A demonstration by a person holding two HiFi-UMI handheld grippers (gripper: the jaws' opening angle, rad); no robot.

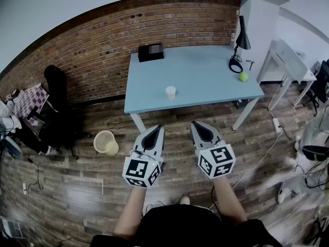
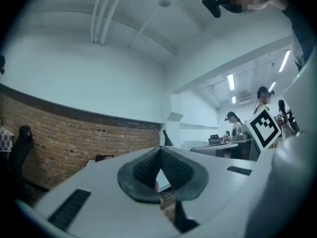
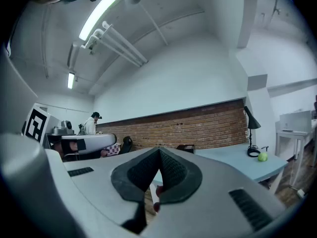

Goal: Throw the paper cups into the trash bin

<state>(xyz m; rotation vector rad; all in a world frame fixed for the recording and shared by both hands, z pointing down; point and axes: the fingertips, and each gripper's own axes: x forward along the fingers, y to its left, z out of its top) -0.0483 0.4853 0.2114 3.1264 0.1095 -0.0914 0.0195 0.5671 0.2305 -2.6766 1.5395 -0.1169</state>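
Both grippers are held level and side by side in front of the person's body, each carried on an outstretched bare forearm and aimed at the light blue rectangular surface (image 1: 205,81). The left gripper (image 1: 153,134) is angled slightly to the right and the right gripper (image 1: 201,130) slightly to the left, so that their tips lean towards each other while the two stay apart. Each marker cube is turned up towards the head camera.

In the left gripper view, the jaws of the left gripper (image 2: 161,150) are seen pressed together at their tips, with nothing caught between them. In the right gripper view, the right gripper (image 3: 159,150) is seen the same way, its jaws together and empty.

One white paper cup (image 1: 170,92) can be counted. It stands upright near the front edge of the surface, ahead of both grippers and roughly between their lines of aim, well apart from either.

One pale yellow mesh trash bin (image 1: 105,142) stands on the wooden floor (image 1: 77,184), to the left of the left gripper and near it.

Further ahead on the surface are one black box (image 1: 150,52) beyond the left gripper, and one black desk lamp (image 1: 240,40) and one small green round object (image 1: 243,76) beyond and to the right of the right gripper.
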